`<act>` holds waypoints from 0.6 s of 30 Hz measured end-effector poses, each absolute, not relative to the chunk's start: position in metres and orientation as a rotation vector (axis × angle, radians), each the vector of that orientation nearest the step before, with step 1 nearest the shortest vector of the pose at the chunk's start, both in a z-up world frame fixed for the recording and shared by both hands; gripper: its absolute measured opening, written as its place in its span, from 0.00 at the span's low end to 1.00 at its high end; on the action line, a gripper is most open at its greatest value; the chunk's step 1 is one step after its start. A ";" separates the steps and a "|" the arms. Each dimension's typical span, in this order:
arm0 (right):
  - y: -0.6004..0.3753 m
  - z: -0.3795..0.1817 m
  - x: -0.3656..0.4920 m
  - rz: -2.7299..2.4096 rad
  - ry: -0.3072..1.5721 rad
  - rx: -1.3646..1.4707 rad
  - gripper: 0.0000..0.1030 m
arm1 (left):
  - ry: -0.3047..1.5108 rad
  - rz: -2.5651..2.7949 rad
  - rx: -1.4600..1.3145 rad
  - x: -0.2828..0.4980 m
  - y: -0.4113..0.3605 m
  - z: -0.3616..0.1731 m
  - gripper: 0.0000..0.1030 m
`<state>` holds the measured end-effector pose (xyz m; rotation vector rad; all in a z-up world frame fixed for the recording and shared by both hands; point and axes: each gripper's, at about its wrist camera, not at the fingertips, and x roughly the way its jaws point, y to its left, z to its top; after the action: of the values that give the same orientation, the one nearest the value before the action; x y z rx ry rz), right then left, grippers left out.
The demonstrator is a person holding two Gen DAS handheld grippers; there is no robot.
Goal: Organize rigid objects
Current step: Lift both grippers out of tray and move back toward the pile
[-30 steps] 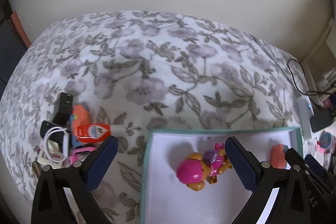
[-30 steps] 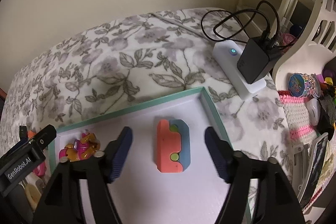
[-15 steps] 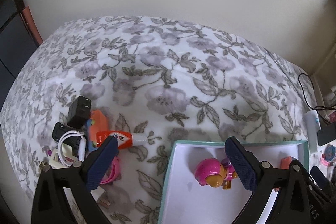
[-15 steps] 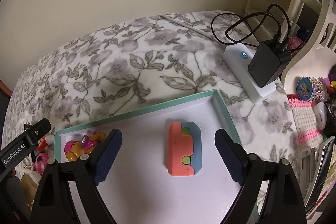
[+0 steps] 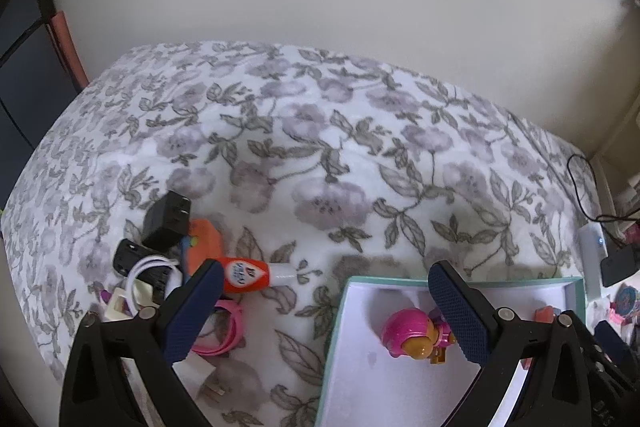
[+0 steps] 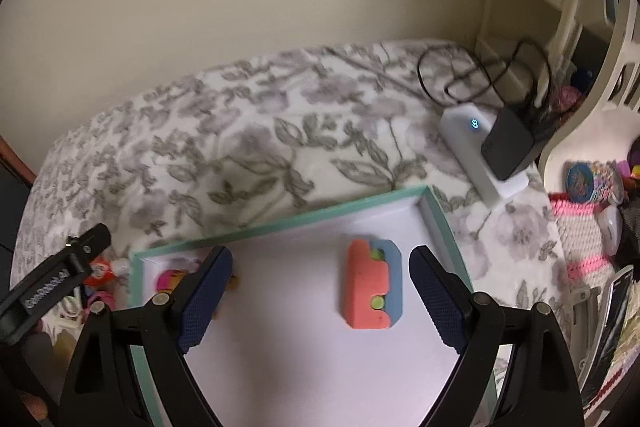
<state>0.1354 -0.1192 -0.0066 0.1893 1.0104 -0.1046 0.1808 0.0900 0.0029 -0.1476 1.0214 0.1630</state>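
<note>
A teal-rimmed white tray lies on the floral bedspread. Inside it are a pink and orange toy figure and an orange and blue block. Left of the tray a pile holds an orange glue bottle, a black charger, an orange toy, a white cable and a pink ring. My left gripper hangs open between pile and tray, holding nothing. My right gripper is open above the tray, the block just inside its right finger.
A white power bank with a black adapter and cables sits at the bed's right edge. A cream shelf unit and a pink knitted mat with clutter stand to the right. Plain wall lies behind the bed.
The left gripper has swung left and back, so the pile sits more centrally and the tray further right. The right gripper has pulled back and shifted left over the tray. Both stay open.
</note>
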 end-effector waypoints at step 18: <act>-0.026 0.022 0.104 0.009 0.935 0.140 0.88 | 0.909 0.285 -0.217 0.130 0.211 0.061 1.00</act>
<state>0.1036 -0.0259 0.0220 0.1400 0.9349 0.0090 0.1298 0.2110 0.0612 -0.2171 0.9086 0.2852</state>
